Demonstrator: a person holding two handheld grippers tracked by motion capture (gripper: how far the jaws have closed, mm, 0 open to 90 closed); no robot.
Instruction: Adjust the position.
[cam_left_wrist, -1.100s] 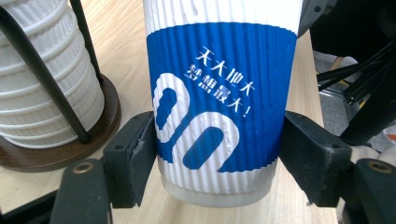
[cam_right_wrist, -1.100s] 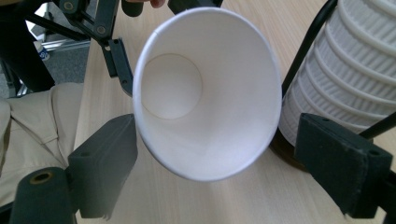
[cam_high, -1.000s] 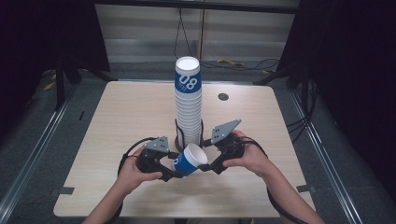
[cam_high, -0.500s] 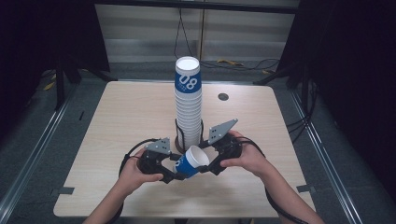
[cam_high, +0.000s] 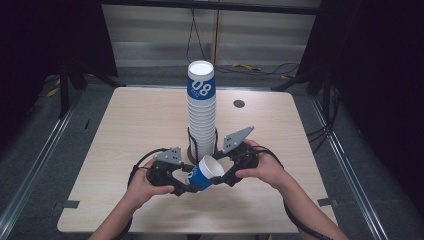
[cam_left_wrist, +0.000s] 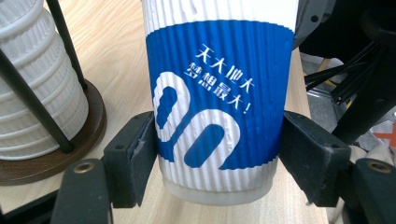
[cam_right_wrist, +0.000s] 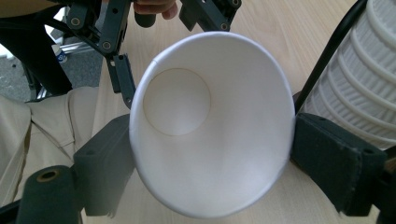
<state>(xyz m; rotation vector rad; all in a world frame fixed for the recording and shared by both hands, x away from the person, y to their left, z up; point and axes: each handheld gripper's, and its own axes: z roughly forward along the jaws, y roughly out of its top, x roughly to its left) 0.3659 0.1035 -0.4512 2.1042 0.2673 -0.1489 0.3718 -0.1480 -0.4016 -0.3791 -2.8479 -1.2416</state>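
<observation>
A blue and white ribbed paper cup (cam_high: 205, 173) hangs tilted just above the table's front middle, held from both sides. My left gripper (cam_high: 184, 188) is shut on its lower body near the base; in the left gripper view the pads (cam_left_wrist: 133, 158) press the cup (cam_left_wrist: 219, 93) on either side. My right gripper (cam_high: 224, 176) is shut across the cup's rim, and the white open mouth (cam_right_wrist: 210, 126) faces the right gripper view's camera. A tall stack of matching cups (cam_high: 201, 115) stands just behind both grippers.
The stack sits in a black wire holder on a round wooden base (cam_left_wrist: 70, 154), close behind the held cup. A dark round disc (cam_high: 239, 104) lies at the table's back right. The wooden table (cam_high: 135, 125) has bare room left and right of the stack.
</observation>
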